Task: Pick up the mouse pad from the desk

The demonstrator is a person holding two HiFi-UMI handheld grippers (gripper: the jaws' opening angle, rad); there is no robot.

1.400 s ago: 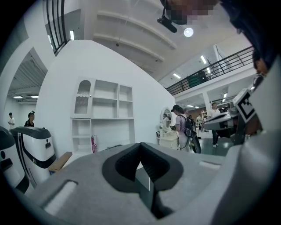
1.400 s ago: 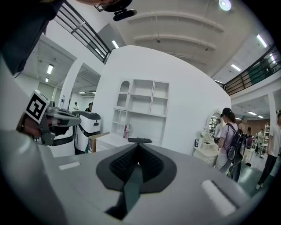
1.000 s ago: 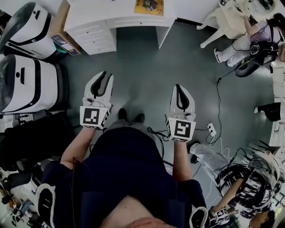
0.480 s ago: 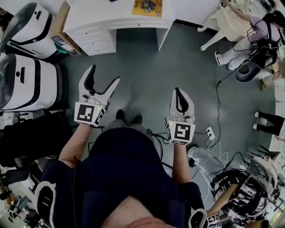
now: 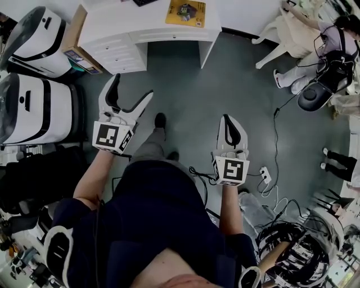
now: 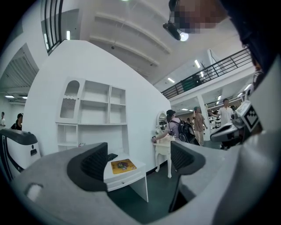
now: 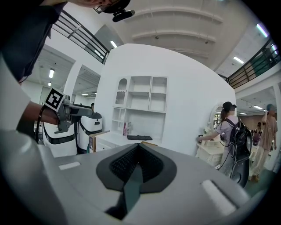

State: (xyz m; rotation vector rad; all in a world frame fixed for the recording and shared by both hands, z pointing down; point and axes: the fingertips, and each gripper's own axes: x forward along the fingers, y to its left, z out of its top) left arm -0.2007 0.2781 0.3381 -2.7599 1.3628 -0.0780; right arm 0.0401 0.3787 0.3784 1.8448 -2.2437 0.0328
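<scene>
Mouse pad [image 5: 185, 12]: yellow, lying flat on the white desk [image 5: 118, 25] toward its right end, well apart from both tools. The back of the desk is cut off by the top edge of the head view, and a dark keyboard [image 5: 142, 2] shows only in part.

Left tool [image 5: 133, 88]: jaws have just been opening and are now spread wide, with nothing between them.

Right tool [image 5: 227, 120]: jaws pressed together, empty.

Bare grey floor [image 5: 185, 84] lies between the tools and the desk. White machines [image 5: 34, 107] crowd the left side. A cable [image 5: 275, 129] trails on the right.
</scene>
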